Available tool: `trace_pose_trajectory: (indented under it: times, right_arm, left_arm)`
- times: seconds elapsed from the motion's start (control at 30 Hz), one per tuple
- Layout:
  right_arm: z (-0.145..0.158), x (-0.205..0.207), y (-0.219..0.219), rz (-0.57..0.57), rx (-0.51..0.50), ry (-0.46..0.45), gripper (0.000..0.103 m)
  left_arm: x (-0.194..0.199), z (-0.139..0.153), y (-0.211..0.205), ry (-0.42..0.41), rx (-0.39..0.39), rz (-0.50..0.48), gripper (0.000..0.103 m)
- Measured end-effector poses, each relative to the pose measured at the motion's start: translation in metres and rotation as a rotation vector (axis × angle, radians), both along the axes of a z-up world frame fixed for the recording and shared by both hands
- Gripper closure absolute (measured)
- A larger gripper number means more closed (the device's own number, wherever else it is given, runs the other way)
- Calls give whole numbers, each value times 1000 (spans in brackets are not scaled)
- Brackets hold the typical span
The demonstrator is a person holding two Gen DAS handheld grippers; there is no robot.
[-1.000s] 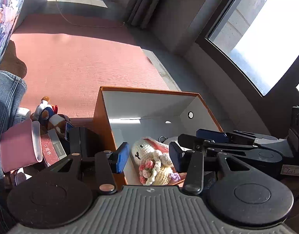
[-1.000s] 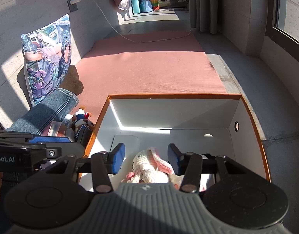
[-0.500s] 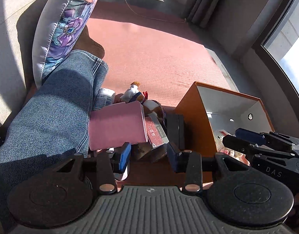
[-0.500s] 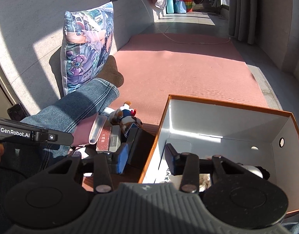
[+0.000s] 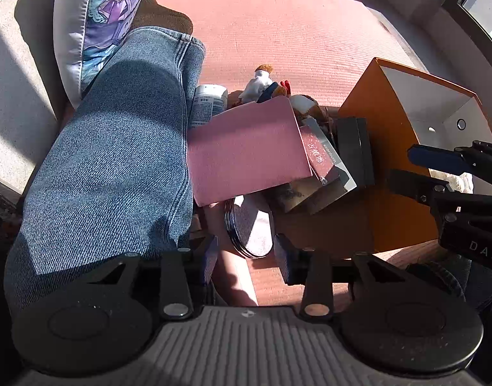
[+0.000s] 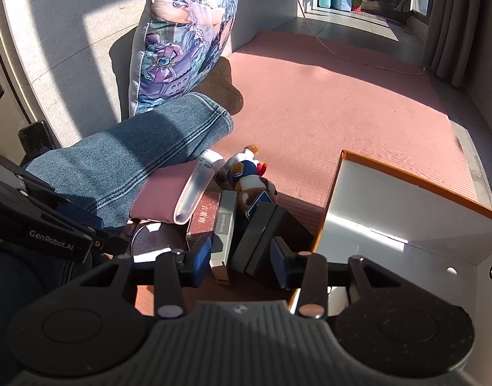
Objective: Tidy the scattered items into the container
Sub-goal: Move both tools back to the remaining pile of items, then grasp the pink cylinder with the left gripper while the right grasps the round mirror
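Observation:
Scattered items lie in a pile beside the orange box (image 5: 390, 167), which is white inside (image 6: 406, 218). The pile holds a pink pouch (image 5: 249, 151), a round tin (image 5: 250, 225), a red box (image 5: 319, 154), a black box (image 6: 262, 234), a grey box (image 6: 225, 228), a plush toy (image 6: 250, 180) and a white bottle (image 5: 209, 103). My left gripper (image 5: 246, 259) points down, open, just short of the tin. My right gripper (image 6: 241, 263) is open above the near ends of the grey and black boxes, touching neither. Each gripper shows in the other's view, the left (image 6: 69, 225) and the right (image 5: 438, 173).
A person's leg in blue jeans (image 5: 111, 160) lies along the left of the pile, with a printed cushion (image 6: 184, 32) against the wall behind it. A pink mat (image 6: 326, 96) covers the floor beyond. A cream crochet toy (image 5: 454, 177) lies inside the box.
Both grippers have swung left and tipped downward, from over the box and its crochet toy to the pile of items. Both pairs of jaws have narrowed a little.

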State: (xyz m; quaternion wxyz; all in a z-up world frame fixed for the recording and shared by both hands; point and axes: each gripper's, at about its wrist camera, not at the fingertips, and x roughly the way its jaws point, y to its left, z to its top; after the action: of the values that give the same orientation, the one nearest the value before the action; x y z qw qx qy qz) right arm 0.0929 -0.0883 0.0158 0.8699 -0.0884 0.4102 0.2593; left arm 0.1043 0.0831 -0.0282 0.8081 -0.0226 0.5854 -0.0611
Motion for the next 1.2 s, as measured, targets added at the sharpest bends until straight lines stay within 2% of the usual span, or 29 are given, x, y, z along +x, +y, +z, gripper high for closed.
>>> trace_pose_trajectory:
  times: [0.13,0.27,0.37,0.4,0.43,0.47,0.5,0.6,0.73,0.8,0.9,1.07,1.2]
  right_arm:
    - [-1,4,6,8,5,9,58]
    - [0,4,6,11,14,6,58]
    - [0,4,5,12,15,9,58]
    - [0,4,5,12,16,10,58]
    - [0,4,5,13,16,10,58]
    - [0,4,5,14,17,9,58]
    - [0,4,5,17,18,8,58]
    - [2,7,7,30,23,4,58]
    - [1,16,11,50,43,24,58]
    - [-2,22,13,48,51,48,58]
    - [-8,31,15,39,58,76,58]
    - [-10,33,15,35,52,77,57]
    - [-9,33,14,36,50,80,58]
  left_arm:
    - [5,-10,-14,31,53,-46,57]
    - [9,-24,-27,73,125,-52,57]
    - [10,-41,-43,105,262,-58,57]
    - [9,-46,-48,111,297,-61,52]
    - [9,-50,-52,116,314,-67,50]
    - [9,-53,-56,121,325,-78,50]
    - [9,-57,-58,137,320,-83,54]
    - [11,-67,-58,169,337,-64,51]
    - [11,-77,-48,188,318,-12,53]
    - [10,-79,-46,189,306,5,62]
    - [8,-79,-43,173,287,23,64]
    - [-1,-69,-26,121,161,89,66]
    - [-10,-52,-12,71,16,162,68]
